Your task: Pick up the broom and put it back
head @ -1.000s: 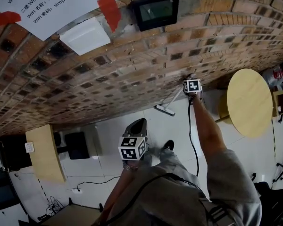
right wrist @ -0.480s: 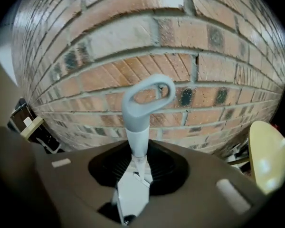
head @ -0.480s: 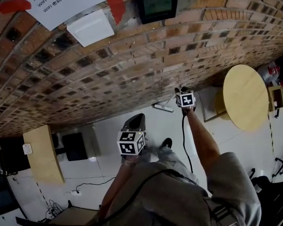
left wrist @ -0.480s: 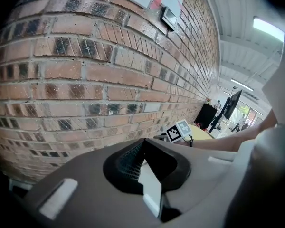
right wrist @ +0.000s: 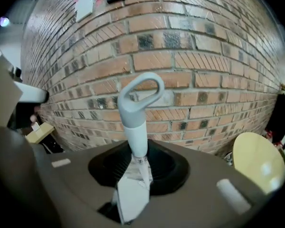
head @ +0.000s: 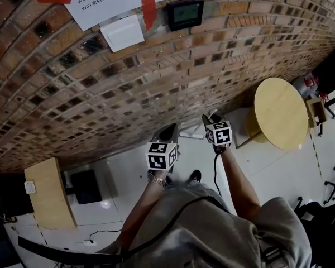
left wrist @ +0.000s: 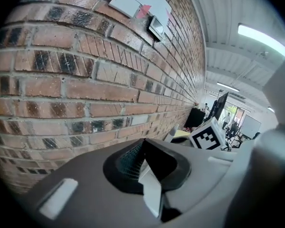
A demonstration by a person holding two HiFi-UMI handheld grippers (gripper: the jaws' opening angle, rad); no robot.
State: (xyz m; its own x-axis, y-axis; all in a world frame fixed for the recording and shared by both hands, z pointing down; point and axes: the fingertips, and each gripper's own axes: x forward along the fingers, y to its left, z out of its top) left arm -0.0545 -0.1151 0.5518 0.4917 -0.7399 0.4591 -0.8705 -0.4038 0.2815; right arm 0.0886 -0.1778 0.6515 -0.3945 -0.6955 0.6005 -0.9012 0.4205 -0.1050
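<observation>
Facing a brick wall [head: 100, 88]. Far out at eight o'clock in the head view, against the bricks: a small wooden cupboard [head: 44, 191]. Near the middle, holding the left claw [head: 171, 128], pressed together with nothing in it, pointing at the bricks. Just beside it, at two o'clock from it, holding the right claw [head: 207, 118], pinching the broom [right wrist: 137, 113] on its white stick, right under the grey loop end. Loop end sticking up out of the claw, in front of the bricks. Out at three o'clock: a round wooden worktop [head: 279, 113].
</observation>
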